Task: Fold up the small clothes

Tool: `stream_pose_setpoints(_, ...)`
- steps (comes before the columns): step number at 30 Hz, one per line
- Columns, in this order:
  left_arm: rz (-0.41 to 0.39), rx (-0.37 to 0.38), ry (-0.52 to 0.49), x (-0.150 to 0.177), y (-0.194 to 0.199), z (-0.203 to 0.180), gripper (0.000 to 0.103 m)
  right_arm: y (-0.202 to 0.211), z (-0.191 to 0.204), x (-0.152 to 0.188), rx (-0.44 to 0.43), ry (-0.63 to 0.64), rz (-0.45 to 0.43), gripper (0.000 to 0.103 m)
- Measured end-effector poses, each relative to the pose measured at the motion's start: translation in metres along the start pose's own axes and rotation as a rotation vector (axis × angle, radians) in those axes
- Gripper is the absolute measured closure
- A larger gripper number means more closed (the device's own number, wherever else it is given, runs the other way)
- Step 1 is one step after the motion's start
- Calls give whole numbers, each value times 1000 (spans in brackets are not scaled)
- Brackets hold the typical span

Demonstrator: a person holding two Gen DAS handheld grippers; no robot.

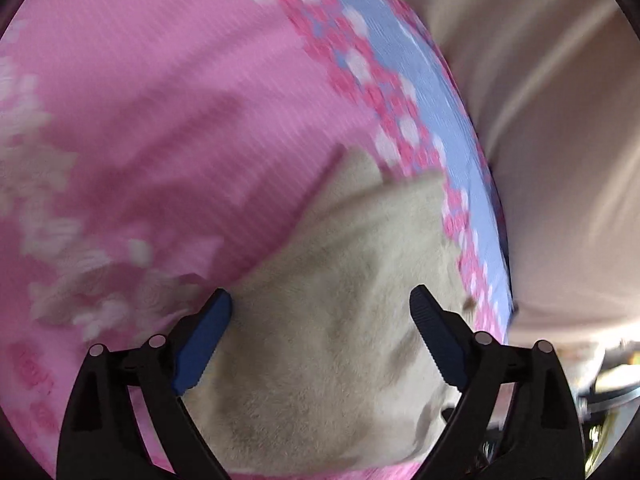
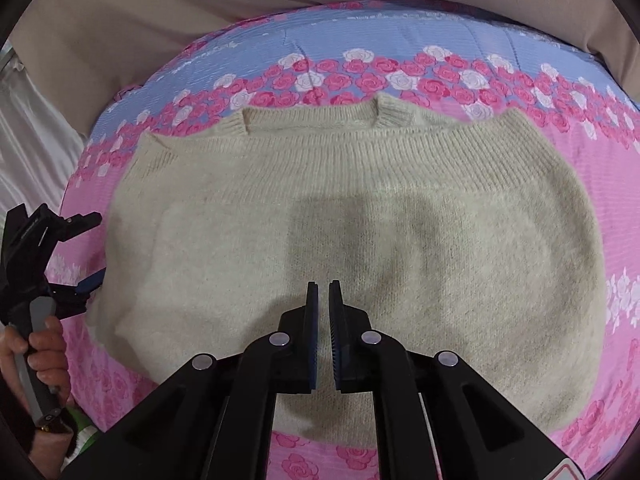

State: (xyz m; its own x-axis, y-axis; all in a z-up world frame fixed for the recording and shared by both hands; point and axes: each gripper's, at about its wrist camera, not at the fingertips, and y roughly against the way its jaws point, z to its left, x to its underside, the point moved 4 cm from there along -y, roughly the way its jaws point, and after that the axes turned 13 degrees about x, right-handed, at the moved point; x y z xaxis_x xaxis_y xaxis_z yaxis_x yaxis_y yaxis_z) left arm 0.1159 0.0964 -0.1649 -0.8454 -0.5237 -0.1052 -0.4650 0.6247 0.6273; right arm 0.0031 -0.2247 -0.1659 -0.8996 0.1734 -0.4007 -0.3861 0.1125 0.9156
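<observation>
Garment: a cream knitted sweater [image 2: 352,216] lies flat on a bed, its ribbed band and two ribbed cuffs along the far edge in the right wrist view.

Bed cover: a pink bedspread [image 2: 624,208] with a band of pink and white roses and a blue stripe beyond it; the sweater rests wholly on this cover.

Right tool [image 2: 323,304]: hovers over the near middle of the sweater, its two blue-padded fingers drawn almost together with only a thin slit between them and nothing gripped.

Left tool [image 1: 320,304]: jaws spread wide, straddling a corner of the sweater [image 1: 320,340]; in the right wrist view the same tool [image 2: 86,260] sits at the sweater's left edge, one finger above the cloth edge and one at it.

Hand: the person's left hand [image 2: 40,344] grips the grey handle of the left tool at the frame's lower left.

Backdrop: beige fabric [image 2: 120,12] rises behind the bed.

Writing: faint red marks on the pink cover at the lower left of the left wrist view, too blurred to read; a red-edged sticker corner on the right tool's body, unreadable.

Focus: the left wrist view is motion-blurred.
</observation>
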Motion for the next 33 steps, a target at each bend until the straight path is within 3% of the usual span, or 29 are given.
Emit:
stream_pose_setpoints(1,-48,-22,-24,-3,13,-1,15,4,-2,1,12,5,-7,94)
stream_pose_setpoints(3,-54,-53,-48,-7,27,6,15,8,-6,2,19,4,-14,93)
stream_pose_setpoints(6,-4,-29,-21,-4,38,26,15,14,-15,11,21,-9,-12,93)
stream_pose_setpoints(11,99,-14,-26,30,54,57,15,13,-27,32,34,-43,14,87)
stream_pose_setpoints(16,96,-13,-39,42,43,54,10,5,-27,39,-4,-84,58,87)
stream_pose_setpoints(20,82,-34,-59,37,26,41,5,5,-14,28,-5,-53,34,87)
stream_pose_setpoints(21,89,-19,-70,37,22,37,8,4,-10,24,1,-43,30,87)
stream_pose_setpoints(24,158,85,-64,40,7,25,55,0,-1,16,-3,-19,20,86)
stream_pose_setpoints(26,158,49,-56,41,3,24,66,-8,6,11,11,20,19,80)
stream_pose_setpoints(27,151,71,-46,40,6,22,76,-16,11,11,28,50,31,79)
stream_pose_setpoints(29,126,119,-39,40,17,12,82,-31,15,14,52,91,64,78)
stream_pose_setpoints(33,102,243,-123,43,43,-41,89,-34,20,16,75,152,20,78)
